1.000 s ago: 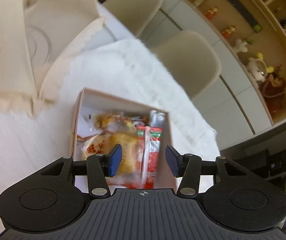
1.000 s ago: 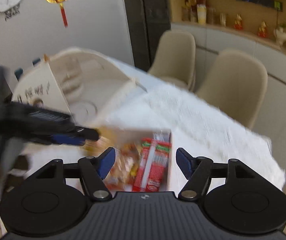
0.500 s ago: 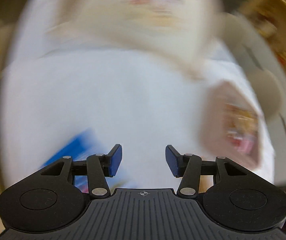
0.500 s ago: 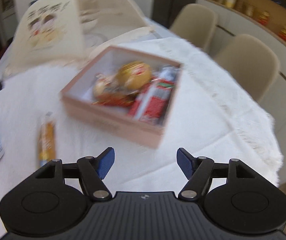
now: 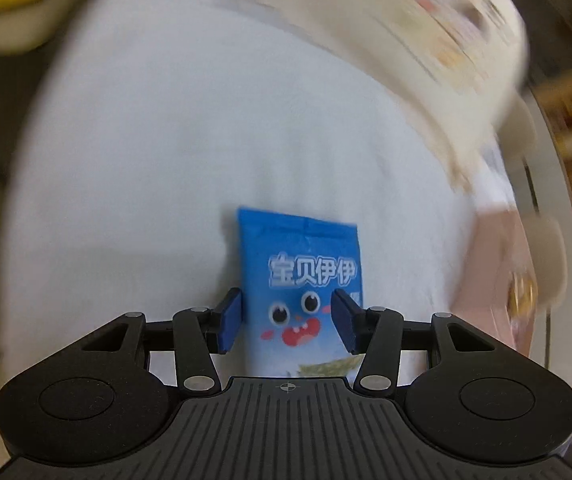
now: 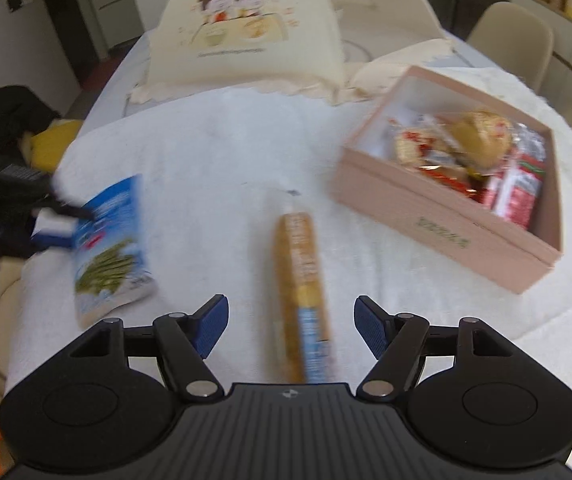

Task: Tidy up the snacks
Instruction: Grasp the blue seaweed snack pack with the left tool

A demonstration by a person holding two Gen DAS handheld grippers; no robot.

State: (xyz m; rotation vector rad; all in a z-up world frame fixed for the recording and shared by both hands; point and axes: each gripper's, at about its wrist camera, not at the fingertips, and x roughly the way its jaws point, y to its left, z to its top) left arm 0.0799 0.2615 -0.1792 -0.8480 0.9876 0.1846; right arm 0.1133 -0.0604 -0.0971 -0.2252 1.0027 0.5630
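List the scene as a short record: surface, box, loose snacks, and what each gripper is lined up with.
surface: white cloth over the table
box: pink box, open, holding several wrapped snacks
loose snacks: blue packet and orange stick pack, both lying on the cloth
left gripper: open, fingers either side of the blue packet, pads not pressing on it
right gripper: open, orange stick pack between its fingers, clear gaps both sides
background: cream cover with a cartoon print, behind the cloth
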